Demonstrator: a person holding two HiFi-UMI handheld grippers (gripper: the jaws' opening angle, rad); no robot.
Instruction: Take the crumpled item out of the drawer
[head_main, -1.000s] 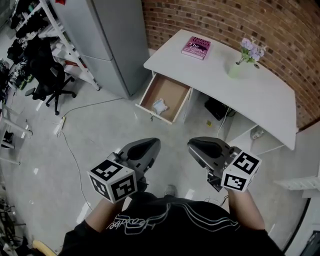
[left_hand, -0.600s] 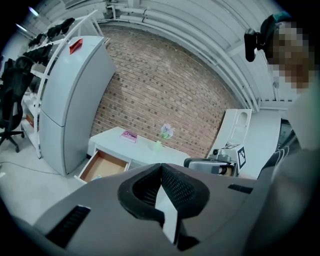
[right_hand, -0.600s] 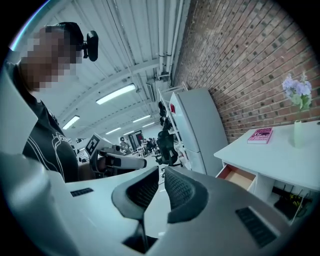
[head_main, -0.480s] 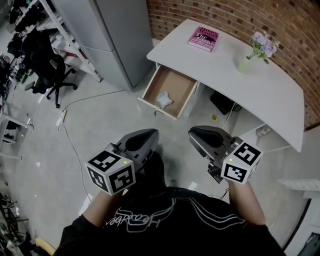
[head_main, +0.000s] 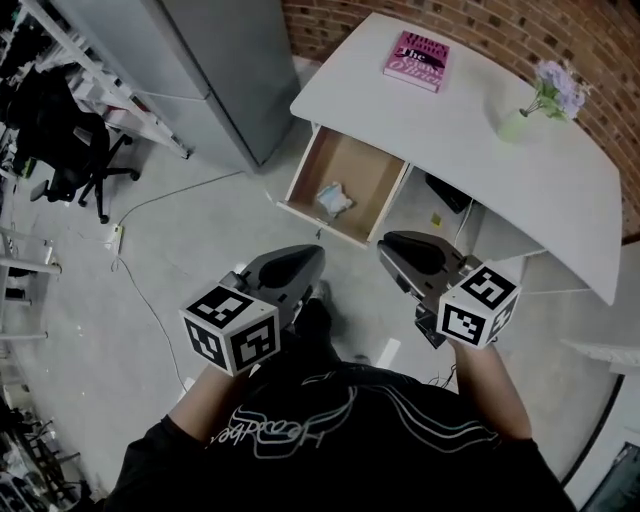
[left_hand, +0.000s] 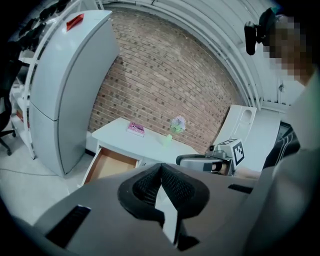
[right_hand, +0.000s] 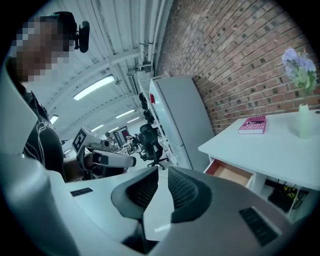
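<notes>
A pale crumpled item (head_main: 333, 198) lies in the open wooden drawer (head_main: 365, 165) of the white desk (head_main: 470, 140). Both grippers are held in front of the person's body, short of the drawer and above the floor. My left gripper (head_main: 311, 256) is shut with nothing between its pads. My right gripper (head_main: 391, 243) is also shut and empty. The left gripper view shows the drawer (left_hand: 111, 162) ahead, but the crumpled item is hidden by the drawer wall. In the right gripper view only the drawer's (right_hand: 231, 172) side shows.
A pink book (head_main: 417, 60) and a green vase of purple flowers (head_main: 535, 105) stand on the desk. A tall grey cabinet (head_main: 200, 70) flanks the desk's left. An office chair (head_main: 70, 150), racks and a floor cable (head_main: 150, 300) lie to the left.
The person has stepped toward the desk, so the drawer now lies closer in front of the grippers. Both grippers stay shut and side by side.
</notes>
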